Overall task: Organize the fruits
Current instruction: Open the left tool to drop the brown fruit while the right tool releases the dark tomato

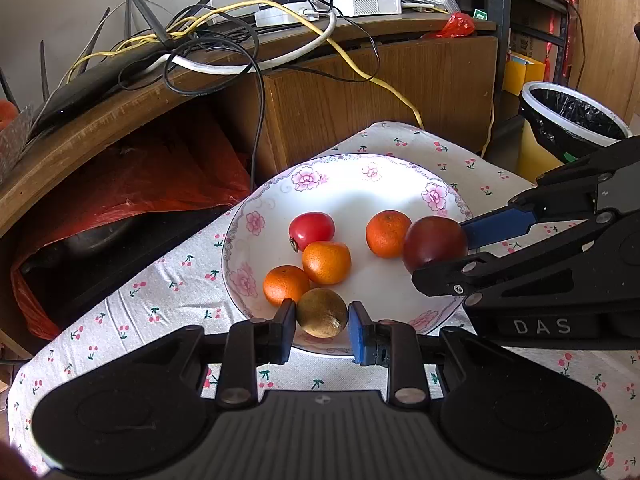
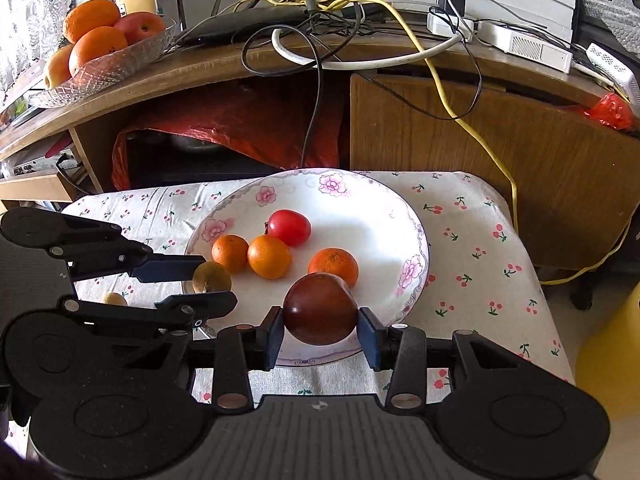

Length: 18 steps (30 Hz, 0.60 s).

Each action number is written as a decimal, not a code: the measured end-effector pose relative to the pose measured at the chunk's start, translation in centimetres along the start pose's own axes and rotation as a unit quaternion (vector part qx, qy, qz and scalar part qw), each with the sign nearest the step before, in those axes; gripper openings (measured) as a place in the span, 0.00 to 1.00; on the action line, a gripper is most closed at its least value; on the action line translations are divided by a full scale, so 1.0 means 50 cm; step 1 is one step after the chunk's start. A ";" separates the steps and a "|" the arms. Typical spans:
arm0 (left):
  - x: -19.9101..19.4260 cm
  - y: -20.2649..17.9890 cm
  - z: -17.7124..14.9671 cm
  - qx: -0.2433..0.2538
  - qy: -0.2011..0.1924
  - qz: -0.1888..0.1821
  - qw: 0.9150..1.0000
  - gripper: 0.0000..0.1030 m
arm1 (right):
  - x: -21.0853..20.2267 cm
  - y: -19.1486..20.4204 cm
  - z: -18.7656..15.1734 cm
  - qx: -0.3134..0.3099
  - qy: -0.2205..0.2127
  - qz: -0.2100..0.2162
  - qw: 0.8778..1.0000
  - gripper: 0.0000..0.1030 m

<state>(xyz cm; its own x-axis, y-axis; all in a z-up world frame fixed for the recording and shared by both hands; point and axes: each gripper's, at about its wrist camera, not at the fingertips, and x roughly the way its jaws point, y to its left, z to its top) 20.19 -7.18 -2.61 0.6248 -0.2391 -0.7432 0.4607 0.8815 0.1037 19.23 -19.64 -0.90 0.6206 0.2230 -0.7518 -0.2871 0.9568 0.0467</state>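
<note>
Both grippers over plate [image 1: 256, 184] on table [image 1: 168, 304], likely mid-delivery. Left gripper [image 1: 322, 322] jaws clamp brown fruit [image 1: 321, 312] at near rim. Right gripper [image 2: 321, 330] jaws grip dark plum [image 2: 320, 308], likewise. Only right view shows stray fruit [image 2: 115, 299] on cloth, glass bowl [image 2: 132, 56].

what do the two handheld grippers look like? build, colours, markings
Both the left gripper and the right gripper are matte black, with linkage arms on silver pivot pins, a ribbed grey centre and round side housings. Each has one black and one blue finger pad. The right one reads "DAS".
</note>
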 end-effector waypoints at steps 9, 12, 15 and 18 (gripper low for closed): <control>0.002 -0.002 0.000 0.001 -0.001 0.000 1.000 0.36 | -0.003 0.003 0.002 -0.003 -0.011 -0.001 1.000 0.36; 0.001 -0.002 0.000 0.001 -0.001 0.002 1.000 0.37 | -0.006 0.003 0.003 -0.003 -0.015 0.001 1.000 0.36; -0.001 0.001 -0.001 -0.001 -0.001 0.003 1.000 0.37 | -0.007 0.001 0.003 -0.003 -0.015 -0.002 1.000 0.36; -0.004 0.003 -0.002 -0.003 -0.001 0.005 1.000 0.37 | -0.010 -0.002 0.002 -0.001 -0.017 -0.004 1.000 0.36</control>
<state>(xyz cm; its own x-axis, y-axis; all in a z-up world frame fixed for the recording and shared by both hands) 20.08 -6.95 -2.51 0.6307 -0.2318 -0.7406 0.4514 0.8858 0.1072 19.04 -19.82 -0.47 0.6467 0.2222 -0.7297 -0.2845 0.9579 0.0396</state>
